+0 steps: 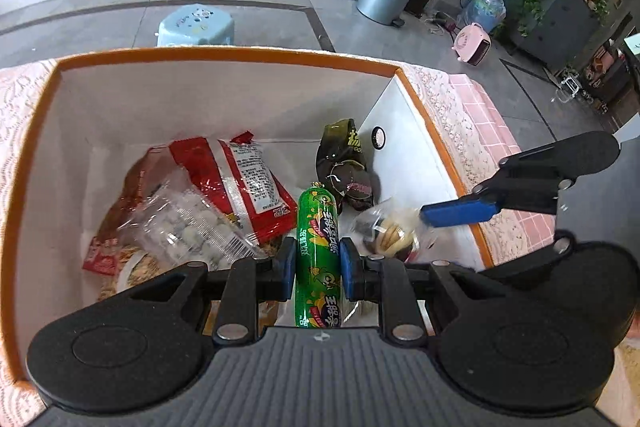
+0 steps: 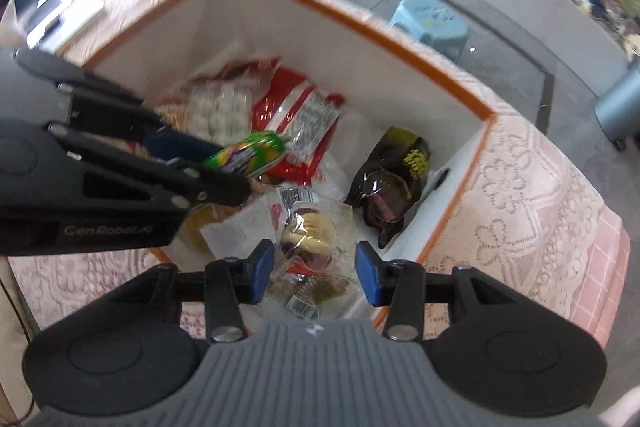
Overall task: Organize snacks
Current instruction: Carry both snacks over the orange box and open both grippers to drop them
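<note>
Snacks filled the white box [image 1: 224, 95] with the orange rim. Left gripper [image 1: 318, 267] clamped a green sausage stick [image 1: 318, 247] between its blue pads, held over the box's near side. Right gripper [image 2: 316, 269] hung with jaws apart above a clear cookie packet [image 2: 308, 231]. Beside these lay a red packet [image 1: 244, 183], a bag of white candies [image 1: 192, 227] and a dark wrapped snack [image 1: 346, 163].

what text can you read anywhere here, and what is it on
"GenRobot" plus blurred trailing characters: side of the left tool, in the right wrist view.
Chinese characters, not clear enough to quote: green sausage held in the left tool.
Fine print, too small: red packet.
Yellow lettering, too blurred: dark wrapper.
Barcode label, unreadable: cookie pack.
</note>
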